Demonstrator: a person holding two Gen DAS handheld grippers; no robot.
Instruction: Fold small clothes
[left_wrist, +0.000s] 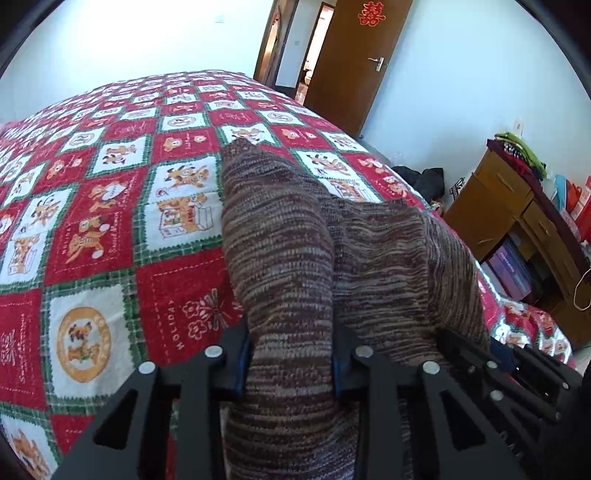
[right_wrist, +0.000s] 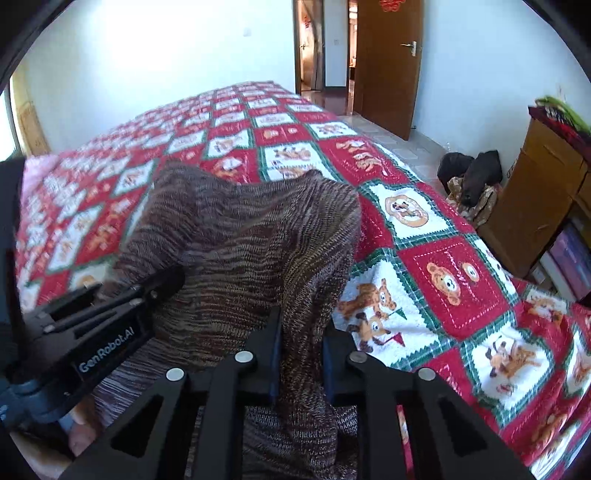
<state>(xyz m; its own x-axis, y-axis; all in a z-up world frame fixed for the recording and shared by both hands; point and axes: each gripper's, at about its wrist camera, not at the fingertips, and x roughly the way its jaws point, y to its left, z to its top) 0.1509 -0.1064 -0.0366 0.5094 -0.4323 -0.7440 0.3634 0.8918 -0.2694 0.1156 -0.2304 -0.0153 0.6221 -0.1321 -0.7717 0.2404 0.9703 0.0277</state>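
A brown striped knit garment (left_wrist: 288, 240) lies over the red, white and green patterned bedspread (left_wrist: 92, 221), stretched away from me. My left gripper (left_wrist: 291, 354) is shut on a thick bunch of its near edge. The garment also shows in the right wrist view (right_wrist: 251, 240), where my right gripper (right_wrist: 301, 347) is shut on another bunch of the near edge. The left gripper's black body (right_wrist: 92, 317) shows at the left in the right wrist view, resting against the knit. The right gripper's body (left_wrist: 517, 369) shows at the lower right in the left wrist view.
The bed fills most of both views. A brown door (left_wrist: 354, 62) stands open behind it. A wooden cabinet (left_wrist: 517, 221) with clothes piled on top stands to the right of the bed. Dark bags (right_wrist: 469, 177) lie on the floor by the wall.
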